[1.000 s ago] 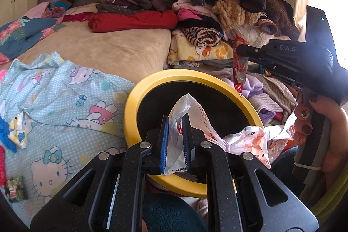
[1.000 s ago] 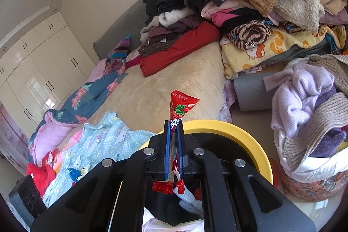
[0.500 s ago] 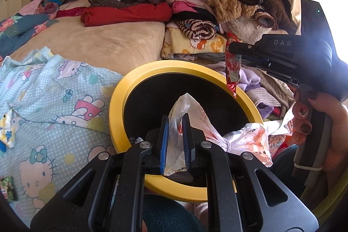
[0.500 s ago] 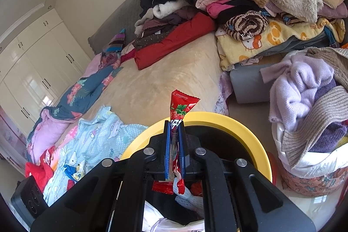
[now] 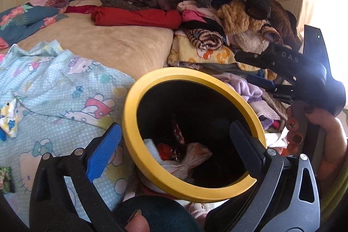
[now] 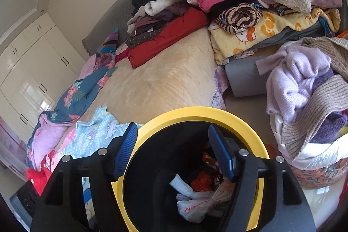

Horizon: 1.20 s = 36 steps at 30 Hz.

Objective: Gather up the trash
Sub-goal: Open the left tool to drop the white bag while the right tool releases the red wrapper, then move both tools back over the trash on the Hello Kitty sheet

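Observation:
A black trash bin with a yellow rim (image 5: 134,123) (image 6: 195,111) stands beside the bed. Inside lie a white plastic bag (image 5: 191,158) (image 6: 200,203) and a red snack wrapper (image 5: 177,134) (image 6: 209,161). My left gripper (image 5: 176,145) is open and empty, its jaws spread wide over the bin's mouth. My right gripper (image 6: 174,149) is open and empty just above the bin; its body shows at the right of the left wrist view (image 5: 289,71). A small green wrapper (image 5: 5,177) lies on the bed at the far left.
The bed carries a Hello Kitty sheet (image 5: 65,84), a beige blanket (image 6: 165,79) and a tall heap of clothes (image 5: 206,3). A basket of knitwear (image 6: 308,88) stands right of the bin. White wardrobes (image 6: 32,62) line the far wall.
Both grippers opened. The white plastic bag left my left gripper and the red wrapper left my right gripper; both now lie inside the bin.

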Each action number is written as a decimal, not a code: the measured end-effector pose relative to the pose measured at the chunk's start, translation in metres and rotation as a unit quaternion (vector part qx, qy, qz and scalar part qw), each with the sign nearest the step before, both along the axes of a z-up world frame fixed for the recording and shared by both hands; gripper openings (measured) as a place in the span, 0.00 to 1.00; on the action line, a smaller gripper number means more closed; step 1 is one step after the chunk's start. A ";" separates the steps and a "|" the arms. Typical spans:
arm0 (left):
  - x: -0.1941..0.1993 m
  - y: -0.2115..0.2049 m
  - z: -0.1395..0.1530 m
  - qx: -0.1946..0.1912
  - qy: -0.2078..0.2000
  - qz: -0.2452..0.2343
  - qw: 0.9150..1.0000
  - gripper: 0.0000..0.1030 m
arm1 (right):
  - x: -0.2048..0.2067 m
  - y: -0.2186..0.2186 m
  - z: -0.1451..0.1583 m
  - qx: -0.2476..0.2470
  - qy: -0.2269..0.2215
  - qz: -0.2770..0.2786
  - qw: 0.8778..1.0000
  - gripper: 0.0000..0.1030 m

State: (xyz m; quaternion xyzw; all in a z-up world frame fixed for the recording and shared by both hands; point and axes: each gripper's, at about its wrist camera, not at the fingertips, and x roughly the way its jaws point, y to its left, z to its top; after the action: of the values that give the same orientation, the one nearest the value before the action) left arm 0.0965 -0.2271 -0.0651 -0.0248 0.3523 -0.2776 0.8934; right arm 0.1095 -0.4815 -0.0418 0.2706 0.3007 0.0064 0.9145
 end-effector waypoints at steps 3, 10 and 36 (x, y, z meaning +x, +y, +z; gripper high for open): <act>0.001 0.009 0.005 -0.001 -0.003 0.016 1.000 0.89 | 0.000 0.008 0.003 -0.020 -0.005 0.005 1.000 0.70; -0.001 0.033 0.017 -0.001 -0.022 0.046 0.999 0.89 | 0.001 0.031 0.009 -0.054 -0.016 0.028 0.998 0.73; 0.008 0.156 0.059 -0.018 -0.063 0.184 0.981 0.89 | -0.007 0.129 0.034 -0.091 -0.074 0.129 0.985 0.77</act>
State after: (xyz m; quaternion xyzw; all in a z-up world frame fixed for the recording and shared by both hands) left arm 0.1045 -0.0708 -0.0066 -0.0879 0.2798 -0.1159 0.9490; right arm 0.1025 -0.3525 -0.0075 0.1442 0.2638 0.1168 0.9465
